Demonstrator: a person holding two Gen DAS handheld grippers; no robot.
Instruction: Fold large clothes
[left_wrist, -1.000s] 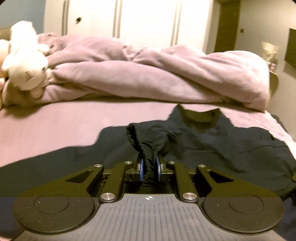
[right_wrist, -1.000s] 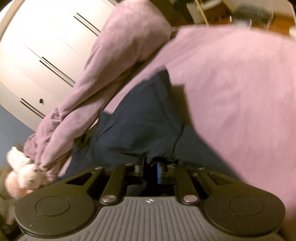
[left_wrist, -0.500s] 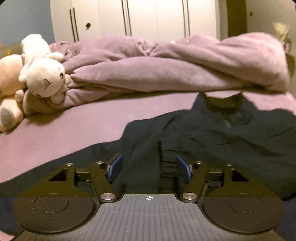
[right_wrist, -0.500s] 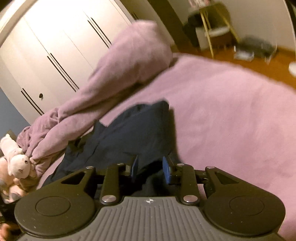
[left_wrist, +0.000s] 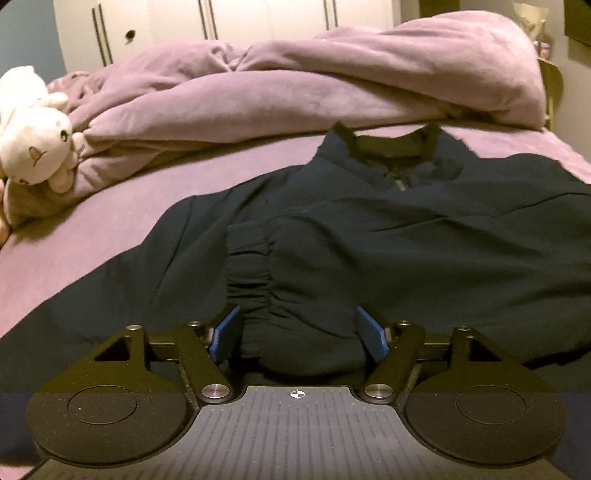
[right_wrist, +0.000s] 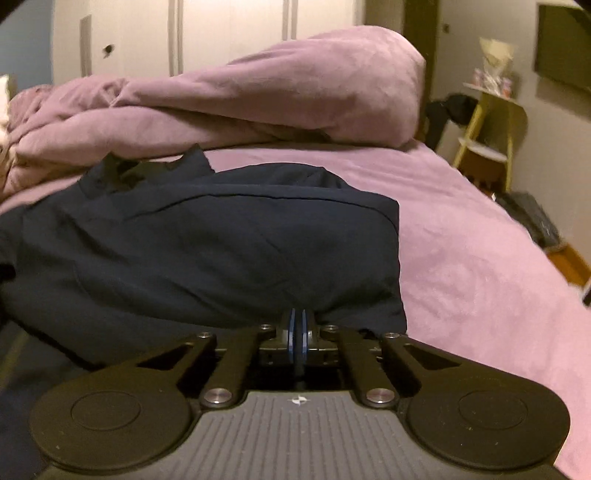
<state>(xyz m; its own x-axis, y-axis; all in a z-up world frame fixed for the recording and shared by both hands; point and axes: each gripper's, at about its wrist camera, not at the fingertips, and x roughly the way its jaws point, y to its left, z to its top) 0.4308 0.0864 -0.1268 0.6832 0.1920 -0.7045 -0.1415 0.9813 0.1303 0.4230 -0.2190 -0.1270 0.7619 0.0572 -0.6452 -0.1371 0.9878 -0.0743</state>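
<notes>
The dark blue jacket lies flat on the pink bed. In the left view its collar is at 12 o'clock and a sleeve is folded across its front. The sleeve's bunched cuff sits at 6 o'clock, just in front of the left hand-held gripper.

A second ago the left hand-held gripper was pinching the cuff tight and holding it up. Now its two blue pads are spread wide apart and the cuff lies loose between them on the jacket. It is holding nothing.

In the right view the jacket fills the left and middle. Its folded edge stands at 3 o'clock next to bare bed. A second ago the right view was tipped sideways, and half a second ago the blue pads had a gap. Now the view is level and the right hand-held gripper is squeezed shut right at the jacket's near edge. I cannot tell if any cloth is caught between the pads.

Behind the jacket at 12 o'clock is a rumpled pink blanket. A white soft toy sits at 9 o'clock in the left view. White cupboards stand behind the bed, and a yellow chair is at 2 o'clock in the right view.
</notes>
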